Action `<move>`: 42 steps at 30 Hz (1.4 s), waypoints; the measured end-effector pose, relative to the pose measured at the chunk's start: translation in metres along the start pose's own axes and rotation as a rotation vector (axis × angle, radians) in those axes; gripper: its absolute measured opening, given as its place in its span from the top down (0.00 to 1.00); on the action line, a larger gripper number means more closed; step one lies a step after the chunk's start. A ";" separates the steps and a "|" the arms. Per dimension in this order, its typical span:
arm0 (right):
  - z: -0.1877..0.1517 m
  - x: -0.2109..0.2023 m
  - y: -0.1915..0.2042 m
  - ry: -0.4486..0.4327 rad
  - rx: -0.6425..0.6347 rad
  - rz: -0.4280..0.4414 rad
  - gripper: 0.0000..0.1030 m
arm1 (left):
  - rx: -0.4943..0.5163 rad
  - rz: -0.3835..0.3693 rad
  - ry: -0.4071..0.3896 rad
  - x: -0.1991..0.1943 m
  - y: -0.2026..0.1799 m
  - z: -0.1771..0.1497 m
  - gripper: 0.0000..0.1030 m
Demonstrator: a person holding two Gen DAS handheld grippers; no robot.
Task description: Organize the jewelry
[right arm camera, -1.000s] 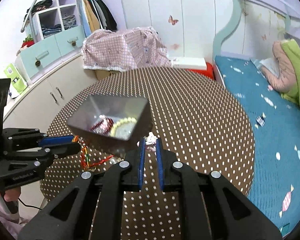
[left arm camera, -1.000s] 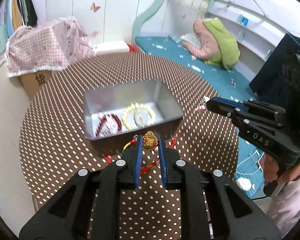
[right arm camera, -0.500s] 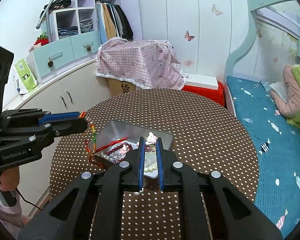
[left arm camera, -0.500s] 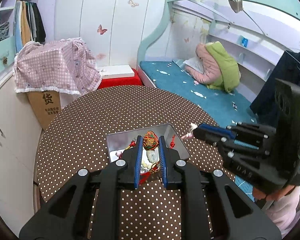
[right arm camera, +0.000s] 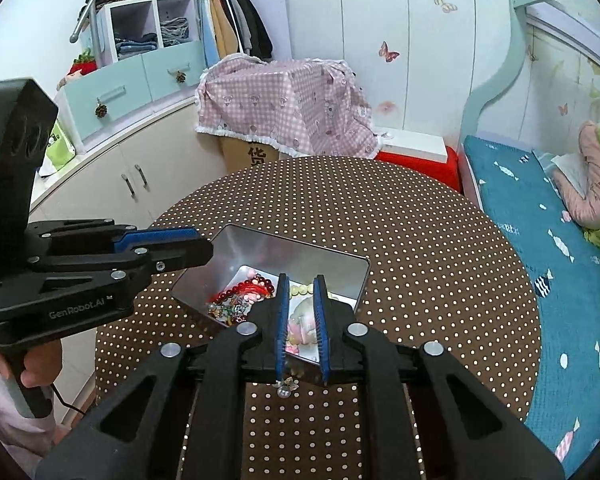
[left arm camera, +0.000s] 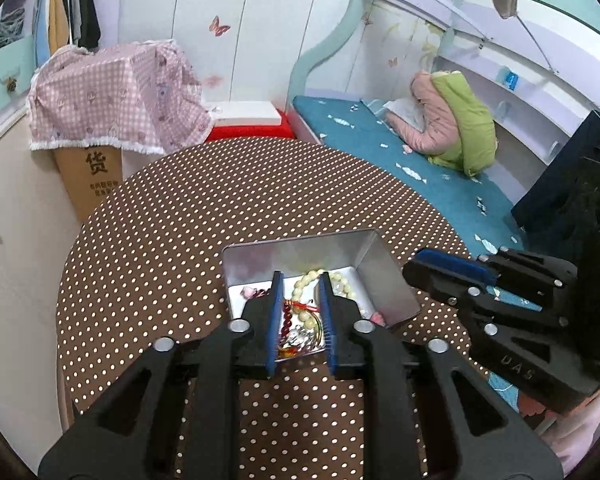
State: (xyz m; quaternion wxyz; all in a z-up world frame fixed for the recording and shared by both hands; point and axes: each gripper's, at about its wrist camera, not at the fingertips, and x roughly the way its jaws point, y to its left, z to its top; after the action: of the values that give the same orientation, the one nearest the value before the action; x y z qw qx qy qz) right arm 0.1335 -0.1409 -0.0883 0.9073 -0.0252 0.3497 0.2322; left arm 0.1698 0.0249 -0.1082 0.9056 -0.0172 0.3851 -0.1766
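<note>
A silver metal box (left arm camera: pixel 384 280) (right arm camera: pixel 352 276) sits on the brown polka-dot round table (left arm camera: pixel 180 208) (right arm camera: pixel 420 240). Inside lie a cream bead bracelet (left arm camera: pixel 306 282), a dark red bead bracelet (left arm camera: pixel 287 318) (right arm camera: pixel 240 289), the red knotted charm with cords (left arm camera: pixel 304 307) (right arm camera: pixel 228 312) and a pink piece (right arm camera: pixel 304 326). My left gripper (left arm camera: pixel 301 278) hovers above the box, jaws open and empty. My right gripper (right arm camera: pixel 300 280) hovers above the box too, jaws open. A small silver charm (right arm camera: pixel 285 387) hangs at the base of its left finger.
A pink checked cloth covers a cardboard box (left arm camera: pixel 112 96) behind the table. A bed with a teal mattress (left arm camera: pixel 400 160) lies to the right, cabinets (right arm camera: pixel 112 176) to the left. The table edge curves near on both sides.
Both grippers have opened over the box. The red knotted charm left my left gripper and the pink piece left my right gripper; both now lie in the box.
</note>
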 end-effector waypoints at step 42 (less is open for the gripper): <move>-0.071 0.042 0.004 0.228 0.048 -0.014 0.90 | 0.106 -0.146 0.159 0.038 -0.042 -0.077 0.57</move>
State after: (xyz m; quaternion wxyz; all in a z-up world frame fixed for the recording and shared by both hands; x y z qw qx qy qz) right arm 0.1151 -0.1356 -0.1685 0.8635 -0.0324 0.4560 0.2129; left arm 0.1269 -0.0190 -0.1820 0.8567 0.0167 0.4435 -0.2630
